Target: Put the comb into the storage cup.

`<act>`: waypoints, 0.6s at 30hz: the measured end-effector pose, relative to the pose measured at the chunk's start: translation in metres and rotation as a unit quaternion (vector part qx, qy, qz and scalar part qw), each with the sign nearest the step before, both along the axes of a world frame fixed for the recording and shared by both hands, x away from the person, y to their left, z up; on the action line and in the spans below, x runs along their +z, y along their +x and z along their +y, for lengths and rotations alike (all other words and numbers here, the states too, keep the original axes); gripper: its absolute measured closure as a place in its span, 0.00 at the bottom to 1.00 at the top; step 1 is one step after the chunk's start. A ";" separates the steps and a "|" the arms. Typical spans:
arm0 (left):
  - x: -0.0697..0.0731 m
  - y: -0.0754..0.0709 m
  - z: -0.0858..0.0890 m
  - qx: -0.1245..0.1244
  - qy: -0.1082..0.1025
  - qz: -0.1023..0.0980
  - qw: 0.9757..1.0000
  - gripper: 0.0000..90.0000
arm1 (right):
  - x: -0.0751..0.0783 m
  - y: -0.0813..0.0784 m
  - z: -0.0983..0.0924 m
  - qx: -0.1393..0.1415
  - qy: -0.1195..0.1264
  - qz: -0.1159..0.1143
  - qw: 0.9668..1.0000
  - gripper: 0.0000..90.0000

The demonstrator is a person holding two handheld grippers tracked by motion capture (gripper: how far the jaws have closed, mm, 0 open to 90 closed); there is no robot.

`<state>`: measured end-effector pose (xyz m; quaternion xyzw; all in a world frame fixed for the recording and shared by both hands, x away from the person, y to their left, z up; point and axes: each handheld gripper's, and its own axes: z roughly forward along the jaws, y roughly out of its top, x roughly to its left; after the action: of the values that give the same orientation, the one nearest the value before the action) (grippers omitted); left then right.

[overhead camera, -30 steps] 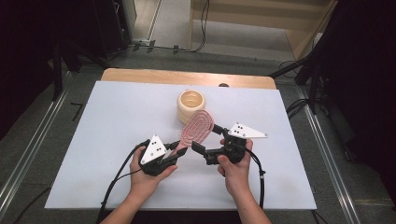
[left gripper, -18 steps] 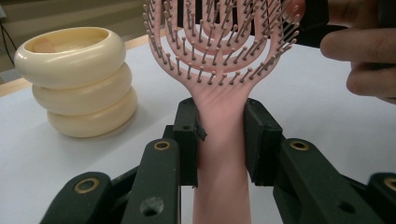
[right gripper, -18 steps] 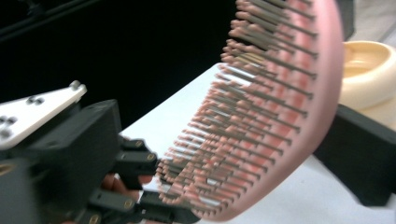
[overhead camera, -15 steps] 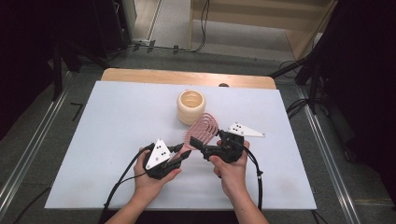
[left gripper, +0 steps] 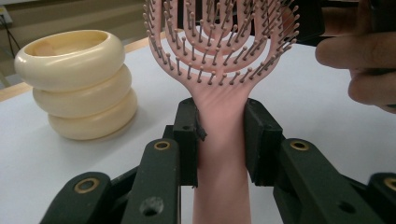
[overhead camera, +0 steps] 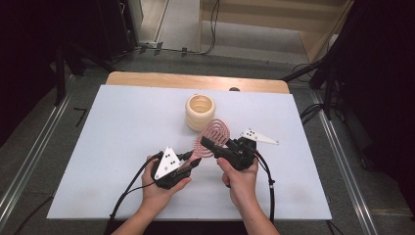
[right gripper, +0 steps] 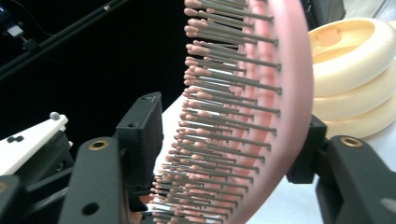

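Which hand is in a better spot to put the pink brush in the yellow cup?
Probably the right. The right gripper closes around the brush head, nearest the cup; the left gripper clamps the handle, farther back.

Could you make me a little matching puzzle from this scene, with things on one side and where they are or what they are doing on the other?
Things:
1. pink hairbrush
2. cream ring-shaped holder
3. left gripper
4. right gripper

States:
A. stands on the white table, touched by neither gripper
B. clamped on the brush's handle
C. jaws either side of the bristled head, just been closing
D. held up off the table between both tools

Pairs: 1-D, 2-A, 3-B, 4-C
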<state>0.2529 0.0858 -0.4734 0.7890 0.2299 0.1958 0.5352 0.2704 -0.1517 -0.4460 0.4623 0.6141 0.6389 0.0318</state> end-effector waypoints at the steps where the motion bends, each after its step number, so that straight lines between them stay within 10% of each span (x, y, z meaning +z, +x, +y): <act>1: 0.000 0.000 0.000 0.000 0.000 -0.001 1.000 0.78 | 0.000 0.000 0.000 0.002 0.003 0.005 1.000 0.44; 18: -0.002 -0.001 -0.003 -0.001 0.010 -0.004 1.000 0.78 | -0.003 0.000 -0.002 0.008 0.026 0.019 0.999 0.66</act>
<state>0.2521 0.0824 -0.4755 0.7936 0.2256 0.2006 0.5283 0.2704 -0.1532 -0.4489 0.4700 0.6019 0.6456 0.0027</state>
